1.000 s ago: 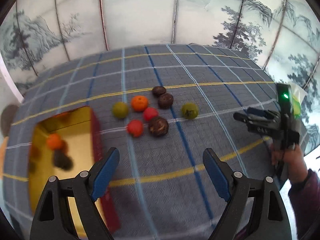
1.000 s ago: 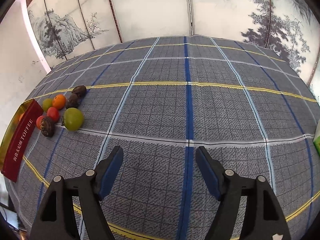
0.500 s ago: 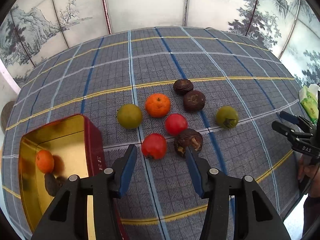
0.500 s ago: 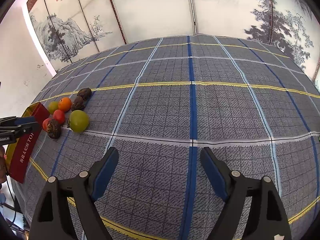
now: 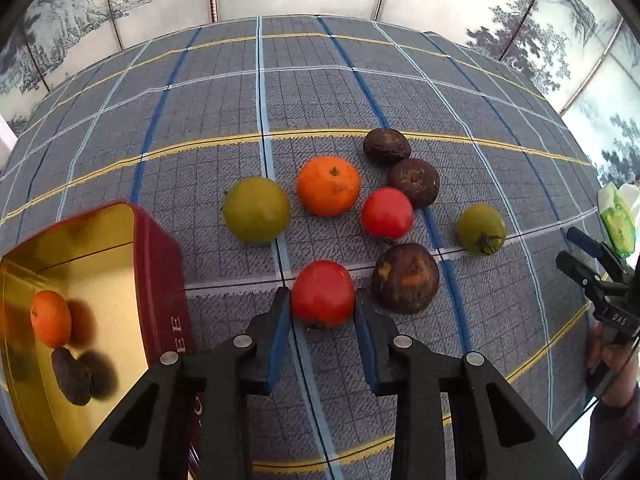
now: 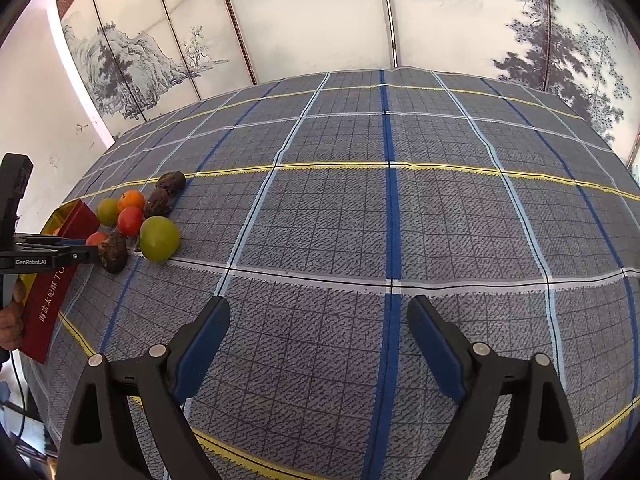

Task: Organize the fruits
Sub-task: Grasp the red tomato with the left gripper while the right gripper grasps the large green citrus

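My left gripper (image 5: 320, 295) points down at a cluster of fruit on the checked tablecloth and is shut on a red fruit (image 5: 322, 304), one blue pad pressing each side. Around it lie a dark brown fruit (image 5: 406, 278), a second red fruit (image 5: 387, 213), an orange (image 5: 328, 185), two green fruits (image 5: 256, 209) (image 5: 481, 229) and two more dark fruits (image 5: 386, 146) (image 5: 413, 182). To the left stands a red tin (image 5: 156, 248) with a gold inside, holding an orange (image 5: 51, 319) and a dark fruit (image 5: 72, 376). My right gripper (image 6: 319, 304) hovers over bare cloth, jaws opening, nothing between them.
A green packet (image 5: 618, 220) lies at the table's right edge, behind the right gripper (image 5: 588, 256). A painted folding screen (image 6: 320, 20) stands behind the table. From the right wrist, the fruit cluster (image 6: 159, 238) and tin (image 6: 52, 296) sit far left.
My left gripper has come down and forward from beside the tin to the fruit cluster, and its jaws have closed on the near red fruit. The right gripper's jaws have widened.
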Motion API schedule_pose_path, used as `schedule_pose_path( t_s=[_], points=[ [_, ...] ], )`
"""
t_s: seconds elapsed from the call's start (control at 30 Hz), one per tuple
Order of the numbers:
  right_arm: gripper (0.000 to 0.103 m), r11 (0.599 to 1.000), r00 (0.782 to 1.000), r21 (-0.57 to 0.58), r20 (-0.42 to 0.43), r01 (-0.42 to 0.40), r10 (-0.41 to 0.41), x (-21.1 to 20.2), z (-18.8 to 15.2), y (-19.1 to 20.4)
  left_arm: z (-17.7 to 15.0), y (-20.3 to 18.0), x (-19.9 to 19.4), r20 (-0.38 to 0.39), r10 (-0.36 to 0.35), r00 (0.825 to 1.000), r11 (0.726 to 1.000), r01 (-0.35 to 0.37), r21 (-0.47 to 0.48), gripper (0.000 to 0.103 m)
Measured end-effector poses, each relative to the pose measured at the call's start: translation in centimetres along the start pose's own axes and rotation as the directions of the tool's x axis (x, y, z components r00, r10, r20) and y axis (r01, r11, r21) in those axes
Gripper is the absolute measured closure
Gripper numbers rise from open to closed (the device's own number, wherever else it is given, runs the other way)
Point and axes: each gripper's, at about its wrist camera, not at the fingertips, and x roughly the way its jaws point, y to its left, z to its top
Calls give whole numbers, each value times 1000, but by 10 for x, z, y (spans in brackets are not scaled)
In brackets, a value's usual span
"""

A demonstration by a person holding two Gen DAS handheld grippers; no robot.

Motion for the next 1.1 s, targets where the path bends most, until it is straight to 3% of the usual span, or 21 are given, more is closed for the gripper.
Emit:
schedule_pose_path(
  t_s=[0.1, 0.23, 0.5, 0.6, 0.7, 0.8, 0.97, 1.03, 1.1],
  points=[
    [13, 1000, 1000, -3, -2, 3, -3, 1, 0, 0, -13, -5, -14, 34, 18, 999, 999, -16, -38, 71],
    [11, 1000, 1000, -10, -6, 12, -12, 2, 0, 2, -40, -28, -47, 120, 62, 991, 998, -61, -11, 71],
    [14, 999, 999, -26, -4, 37, -37, 3, 0, 7, -97, -45, -82, 128, 1, 992, 1000, 3, -29, 71],
    [31, 995, 996, -45, -11, -84, 84, -1, 4, 27, -111, -45, -93, 140, 17, 990, 999, -13, -32, 71],
    [31, 980, 989, -139, 7, -144, 146, -3, 15, 65, -123, -39, -114, 181, 54, 982, 998, -47, -42, 71],
    [31, 963, 988, -225, 8, -146, 152, 7, 27, 95, -131, -29, -129, 203, 72, 977, 996, -59, -70, 71],
    [31, 953, 994, -285, -49, -105, 95, 41, 33, 115, -149, -2, -152, 231, 114, 966, 987, -83, -140, 71],
    [41, 949, 994, -297, -73, -102, 84, 51, 32, 116, -156, 12, -157, 233, 136, 963, 981, -97, -169, 71],
    [64, 947, 994, -304, -66, -100, 84, 52, 29, 115, -162, 27, -159, 230, 163, 960, 972, -116, -205, 71]
  ],
)
